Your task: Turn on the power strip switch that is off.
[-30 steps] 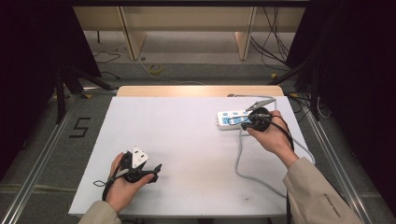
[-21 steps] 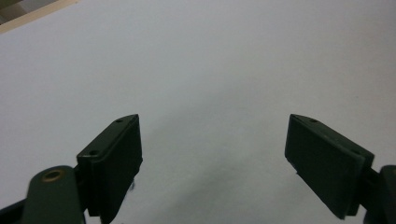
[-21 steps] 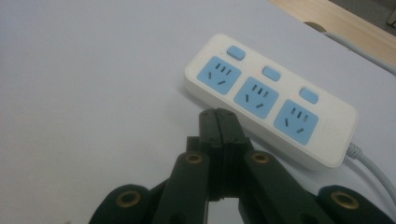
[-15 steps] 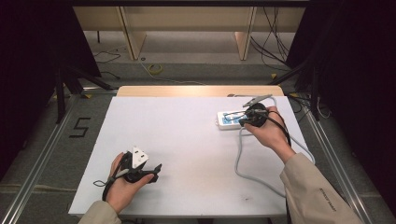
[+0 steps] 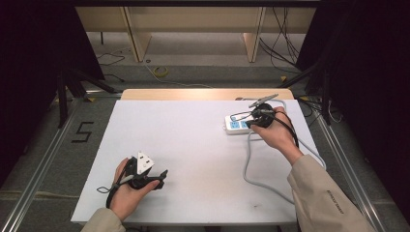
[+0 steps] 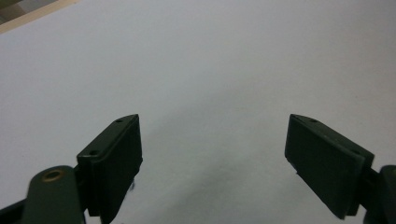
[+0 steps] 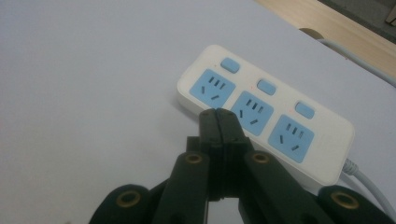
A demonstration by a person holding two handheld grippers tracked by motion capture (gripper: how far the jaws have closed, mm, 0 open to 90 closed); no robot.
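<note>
I work at a white table (image 5: 193, 145) with a bare wood strip (image 5: 203, 94) along its far edge. Beyond it stand pale wooden legs (image 5: 135, 34) on a grey floor (image 5: 193, 48), where loose cables (image 5: 285, 43) and a yellow coil (image 5: 161, 71) lie. Dark curtains (image 5: 34, 48) close in both sides. A "5" (image 5: 83, 132) is marked on the floor at the left, beside a metal rail (image 5: 43, 159).

My left gripper (image 5: 162, 175) rests low on the near left part of the table, its grey plate (image 5: 143, 162) on top. In the left gripper view its jaws stand wide apart over bare white surface, holding nothing.

My right gripper (image 7: 218, 116) is over at the far right, just above the near edge of a white power strip (image 7: 327, 154). Its jaws are pressed flat together with nothing between them. Their tips sit in front of the middle of three blue sockets (image 7: 253, 113); I cannot tell whether they touch the strip. Three blue buttons (image 7: 266, 87) run along its far side. The strip's grey cord (image 5: 251, 164) loops toward me across the table, passing under my right hand (image 5: 278, 133).
</note>
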